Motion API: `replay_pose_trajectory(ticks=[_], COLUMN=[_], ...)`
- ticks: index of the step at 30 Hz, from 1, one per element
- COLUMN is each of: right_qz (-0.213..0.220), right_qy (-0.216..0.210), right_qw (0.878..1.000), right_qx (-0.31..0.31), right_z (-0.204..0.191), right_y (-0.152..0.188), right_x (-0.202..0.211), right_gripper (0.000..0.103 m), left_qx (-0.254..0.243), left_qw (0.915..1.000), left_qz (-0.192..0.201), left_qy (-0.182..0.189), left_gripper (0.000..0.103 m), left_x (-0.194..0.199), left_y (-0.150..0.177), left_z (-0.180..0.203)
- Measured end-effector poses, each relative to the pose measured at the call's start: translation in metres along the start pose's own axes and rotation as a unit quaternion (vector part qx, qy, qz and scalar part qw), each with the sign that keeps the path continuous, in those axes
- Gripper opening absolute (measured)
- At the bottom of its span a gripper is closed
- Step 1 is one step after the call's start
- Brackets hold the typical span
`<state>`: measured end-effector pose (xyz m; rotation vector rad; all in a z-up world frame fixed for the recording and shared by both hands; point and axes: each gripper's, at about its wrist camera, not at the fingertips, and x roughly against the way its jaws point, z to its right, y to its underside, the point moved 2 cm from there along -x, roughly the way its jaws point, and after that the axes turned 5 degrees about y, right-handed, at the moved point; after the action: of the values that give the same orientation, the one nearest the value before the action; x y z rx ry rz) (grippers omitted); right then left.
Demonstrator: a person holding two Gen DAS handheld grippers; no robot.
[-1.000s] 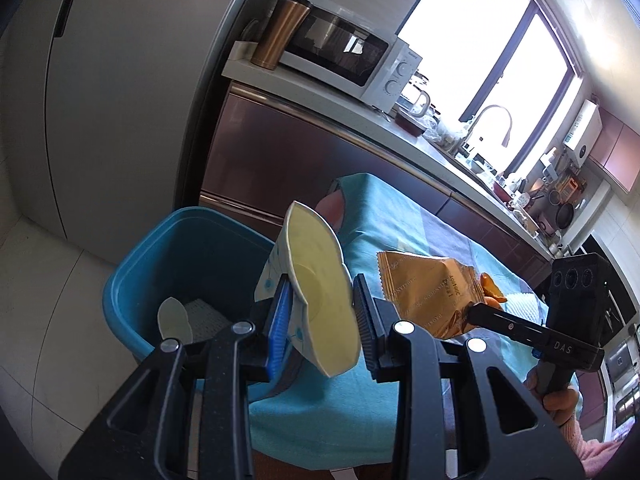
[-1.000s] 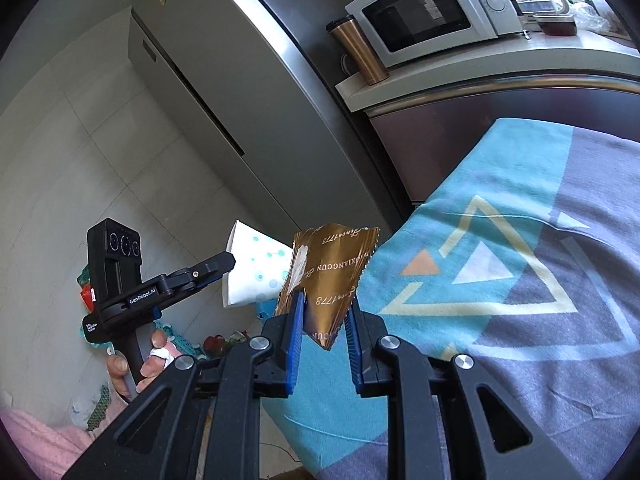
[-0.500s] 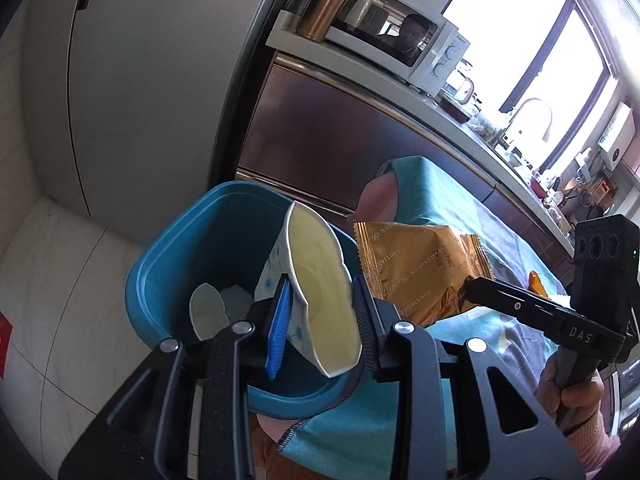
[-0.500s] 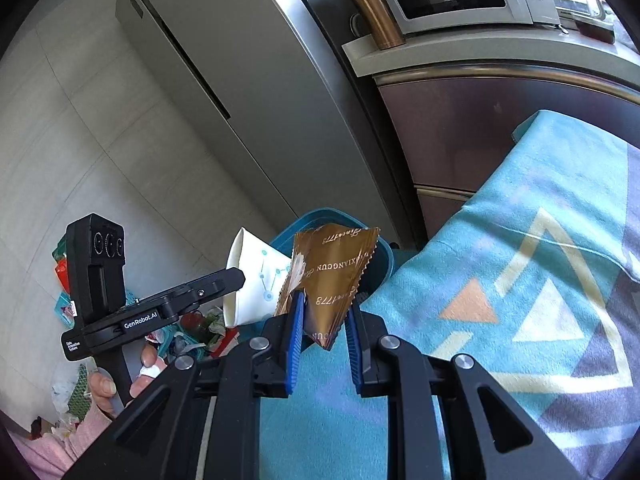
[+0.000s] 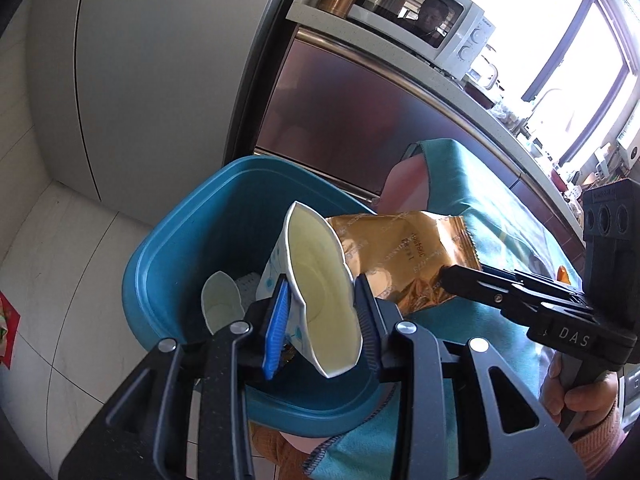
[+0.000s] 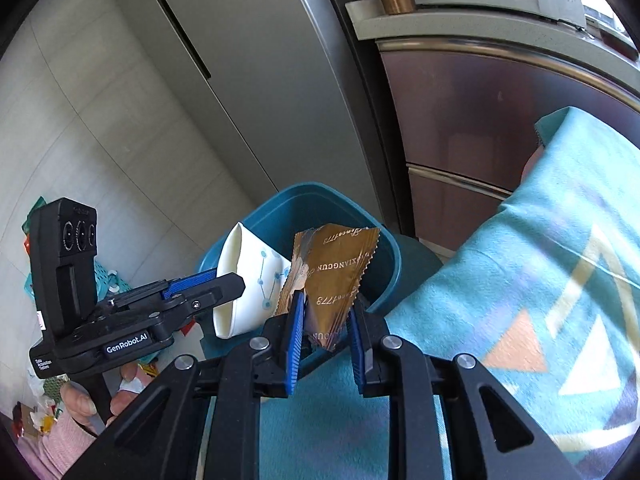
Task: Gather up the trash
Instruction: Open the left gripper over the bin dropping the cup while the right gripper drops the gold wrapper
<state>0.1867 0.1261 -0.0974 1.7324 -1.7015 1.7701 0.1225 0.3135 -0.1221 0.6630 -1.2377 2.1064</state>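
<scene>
Your left gripper [image 5: 320, 312] pinches a squashed paper cup [image 5: 320, 292] over the blue bin [image 5: 160, 264]; your right gripper [image 5: 448, 276] holds a gold wrapper [image 5: 404, 256] beside it.

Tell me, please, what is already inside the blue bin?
Inside the blue bin lie a flattened paper cup and something white behind it. The held cup hides the rest of the bottom.
</scene>
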Motion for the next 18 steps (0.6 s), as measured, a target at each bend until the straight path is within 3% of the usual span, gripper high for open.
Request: replay_pose_trajectory(ticks=[5,18], right_qz=[-0.011,0.014], right_qy=[0.001,-0.021], right_qw=[1.0,0.999], right_qx=[-0.005,-0.024], right_z=[-0.002,0.011], right_y=[-0.003,0.012], right_x=[-0.013,0.003], right_gripper=[0.028,0.029], left_qx=[0.005,0.021], left_qw=[0.9999,0.9993], left_qz=[-0.01,-0.029], left_qy=[-0.002,0.006], left_gripper=[0.038,0.043], left_x=[-0.013,-0.04], left_y=[0.001,0.007], left_z=[-0.003,-0.006])
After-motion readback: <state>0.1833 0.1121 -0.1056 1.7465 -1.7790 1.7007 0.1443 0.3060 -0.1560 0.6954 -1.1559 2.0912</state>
